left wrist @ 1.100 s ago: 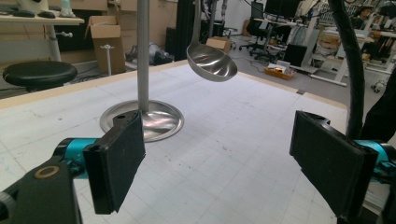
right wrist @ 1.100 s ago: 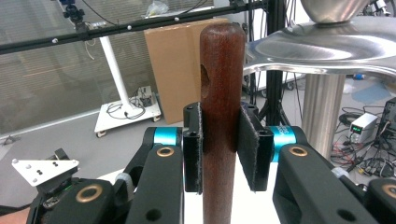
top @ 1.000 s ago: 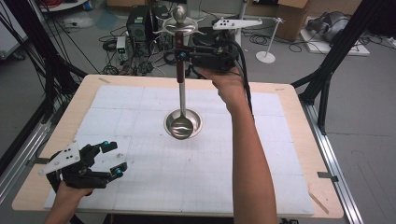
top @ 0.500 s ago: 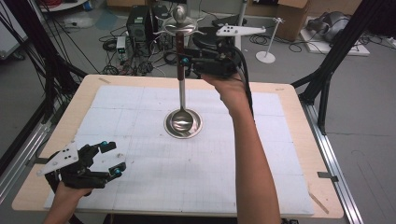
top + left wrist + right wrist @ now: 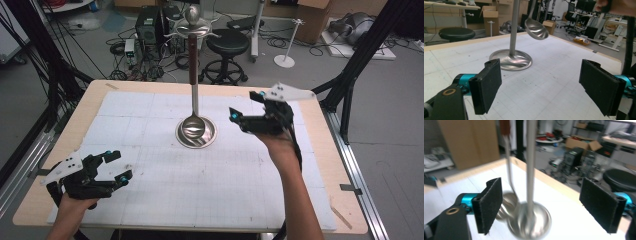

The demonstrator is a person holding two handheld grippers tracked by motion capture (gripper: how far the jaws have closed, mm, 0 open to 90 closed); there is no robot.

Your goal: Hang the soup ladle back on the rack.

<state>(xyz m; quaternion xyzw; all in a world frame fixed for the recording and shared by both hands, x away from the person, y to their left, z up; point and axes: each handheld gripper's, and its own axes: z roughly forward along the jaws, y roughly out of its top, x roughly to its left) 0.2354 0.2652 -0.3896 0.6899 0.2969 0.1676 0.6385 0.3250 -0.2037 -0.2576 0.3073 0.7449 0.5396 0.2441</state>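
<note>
Right gripper [image 5: 247, 106] jaws just opened wide, nothing btwn; ladle [image 5: 193, 126] hangs on stand [image 5: 206, 140] just left. Left gripper [image 5: 116, 167] open too, bare mat ahead.

The high view looks forward and down from above the person's side of the bench [image 5: 150, 200], taking in its whole top with the stand [image 5: 195, 131] at frame centre. The left claw [image 5: 540, 87] view sits low, facing across the bench toward the stand [image 5: 512, 58] at upper centre. The right claw [image 5: 540, 207] view faces the stand [image 5: 531, 220] at close range, blurred. All three share the stand and hanging ladle [image 5: 536, 28].
</note>
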